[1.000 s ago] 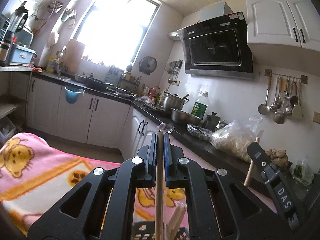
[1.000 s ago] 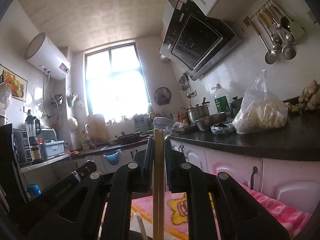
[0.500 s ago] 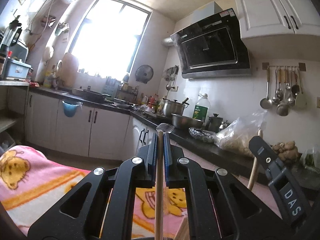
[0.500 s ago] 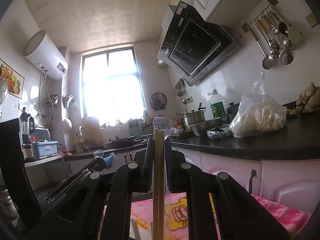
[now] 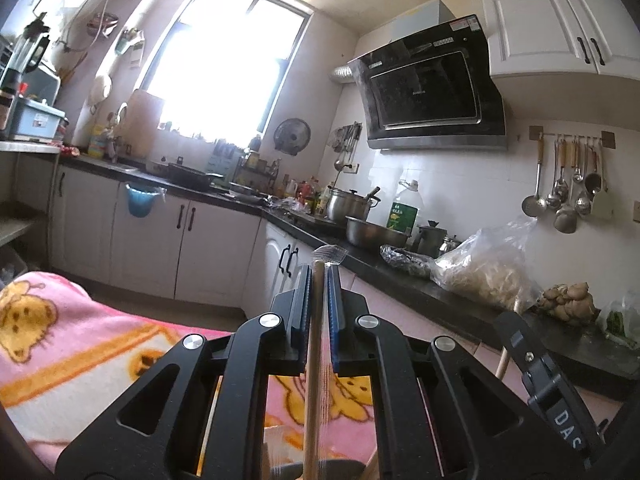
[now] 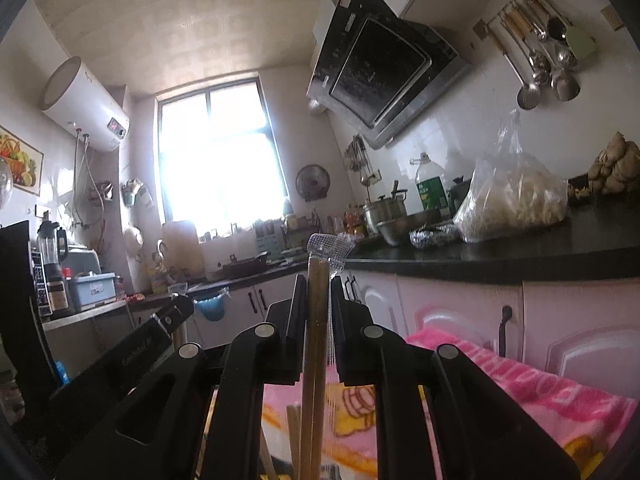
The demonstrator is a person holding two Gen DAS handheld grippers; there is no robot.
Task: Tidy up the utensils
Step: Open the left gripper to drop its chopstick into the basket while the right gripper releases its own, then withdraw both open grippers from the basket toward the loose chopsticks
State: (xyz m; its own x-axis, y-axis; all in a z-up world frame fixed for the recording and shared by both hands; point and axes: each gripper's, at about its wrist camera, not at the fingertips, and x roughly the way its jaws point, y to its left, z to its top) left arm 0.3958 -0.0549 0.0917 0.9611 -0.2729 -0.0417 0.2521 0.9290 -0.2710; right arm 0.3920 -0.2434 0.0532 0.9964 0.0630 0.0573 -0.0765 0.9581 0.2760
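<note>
We see each gripper clamped on its own wooden stick, and both views look out over a pink blanket toward the black countertop (image 5: 404, 280). In the left wrist view, the left gripper (image 5: 319, 276) pinches a thin wooden stick (image 5: 314, 360) between its blue-padded jaws, the stick running up the middle of the frame and ending just past the fingertips, where a scrap of clear plastic wrap (image 5: 329, 255) caps it. Only this view shows the right gripper from outside, a black finger (image 5: 548, 384) low to the right of the countertop, with a pale wooden rod (image 5: 505, 350) beside it. In the right wrist view, the right gripper (image 6: 319, 284) is closed on a thicker pair of wooden chopsticks (image 6: 314, 352), also tipped with clear wrap (image 6: 330, 249); more stick ends (image 6: 294, 440) stand below, near the bottom edge, though we cannot tell what holds them. Only here do we see the left gripper's black body (image 6: 132, 356) off to the left, and a white water heater (image 6: 84, 104) high on the wall, far above the countertop. A clear bag of pale food (image 6: 516, 196) sits on the countertop in both views, and the pink blanket (image 5: 72, 344) lies below the counter's cabinet fronts.
</note>
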